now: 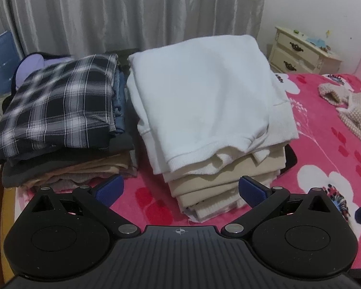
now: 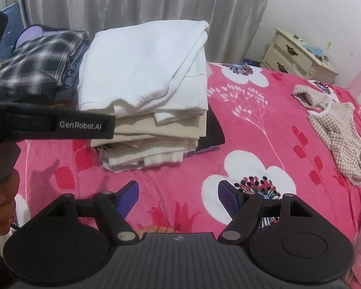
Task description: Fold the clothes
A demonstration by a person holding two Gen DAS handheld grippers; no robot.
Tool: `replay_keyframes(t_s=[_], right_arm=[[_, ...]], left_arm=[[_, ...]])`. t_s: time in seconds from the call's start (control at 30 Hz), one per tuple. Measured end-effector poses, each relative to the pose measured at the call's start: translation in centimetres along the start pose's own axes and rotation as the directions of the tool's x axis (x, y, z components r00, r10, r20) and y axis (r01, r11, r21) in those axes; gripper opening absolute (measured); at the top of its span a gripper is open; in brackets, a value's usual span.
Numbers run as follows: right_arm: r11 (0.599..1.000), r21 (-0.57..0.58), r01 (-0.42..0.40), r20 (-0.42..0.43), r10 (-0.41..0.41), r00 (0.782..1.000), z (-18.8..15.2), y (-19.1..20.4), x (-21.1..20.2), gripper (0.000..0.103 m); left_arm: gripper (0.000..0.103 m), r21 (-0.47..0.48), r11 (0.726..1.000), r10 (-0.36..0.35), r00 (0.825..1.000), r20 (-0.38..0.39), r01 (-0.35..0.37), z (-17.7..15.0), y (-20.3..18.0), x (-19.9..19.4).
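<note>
A folded white sweatshirt [image 1: 202, 96] tops a stack of cream and beige folded clothes [image 1: 219, 180] on the pink floral bed [image 1: 325, 149]. The stack also shows in the right wrist view [image 2: 144, 77]. To its left a second stack carries a black-and-white plaid shirt [image 1: 57, 106], also in the right wrist view [image 2: 33, 62]. An unfolded beige checked garment [image 2: 337, 134] lies crumpled at the right, seen too in the left wrist view [image 1: 351, 106]. My left gripper [image 1: 179, 189] is open and empty just before the cream stack. My right gripper [image 2: 178, 200] is open and empty over bare blanket.
Grey curtains [image 1: 132, 12] hang behind the bed. A cream nightstand [image 1: 300, 50] stands at the back right. A blue plastic box [image 1: 2, 57] sits at the far left. The left gripper's body [image 2: 53, 125] and the hand holding it cross the right wrist view's left side.
</note>
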State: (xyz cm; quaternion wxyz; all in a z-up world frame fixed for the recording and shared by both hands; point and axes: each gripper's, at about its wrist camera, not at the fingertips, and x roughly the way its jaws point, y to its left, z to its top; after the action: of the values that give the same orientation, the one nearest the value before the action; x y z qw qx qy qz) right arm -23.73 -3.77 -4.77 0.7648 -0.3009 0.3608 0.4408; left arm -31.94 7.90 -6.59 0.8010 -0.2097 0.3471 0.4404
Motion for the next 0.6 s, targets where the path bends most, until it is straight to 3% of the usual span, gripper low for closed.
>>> replay_keyframes(t_s=[0.6], right_arm=[[1.0, -0.02, 0.009, -0.008, -0.009, 1.0, -0.13, 0.12, 0.06, 0.077]], left_arm=[[0.103, -0.02, 1.0, -0.008, 1.0, -0.03, 0.007, -0.13, 0.29, 0.21]])
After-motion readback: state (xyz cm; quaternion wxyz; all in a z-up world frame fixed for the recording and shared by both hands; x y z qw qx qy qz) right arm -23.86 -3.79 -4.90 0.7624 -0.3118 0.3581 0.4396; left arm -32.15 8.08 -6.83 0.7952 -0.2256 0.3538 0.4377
